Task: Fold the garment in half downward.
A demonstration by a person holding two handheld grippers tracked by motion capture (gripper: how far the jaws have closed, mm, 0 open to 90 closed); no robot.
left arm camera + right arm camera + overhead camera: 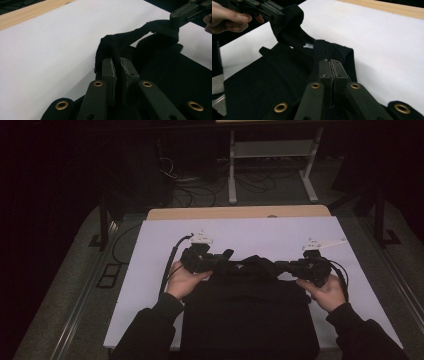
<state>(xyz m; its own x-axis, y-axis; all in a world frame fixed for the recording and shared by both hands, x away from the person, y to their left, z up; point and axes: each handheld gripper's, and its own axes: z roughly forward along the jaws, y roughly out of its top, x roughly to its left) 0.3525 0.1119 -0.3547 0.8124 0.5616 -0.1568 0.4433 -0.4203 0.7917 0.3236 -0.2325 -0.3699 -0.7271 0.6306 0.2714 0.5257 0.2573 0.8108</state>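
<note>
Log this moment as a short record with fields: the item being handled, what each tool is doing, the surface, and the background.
item: black garment, lying flat on the table, its far edge bunched and lifted
left tool: shut on the garment's far edge, fabric pinched between the pads
right tool: shut on the same edge, further along
label: small white tag near the bunched edge
surface: white sheet over a wooden table
background: white metal stand and cables on the floor

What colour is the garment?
Black garment, small white label at the neck; right gripper view shows it best.
</note>
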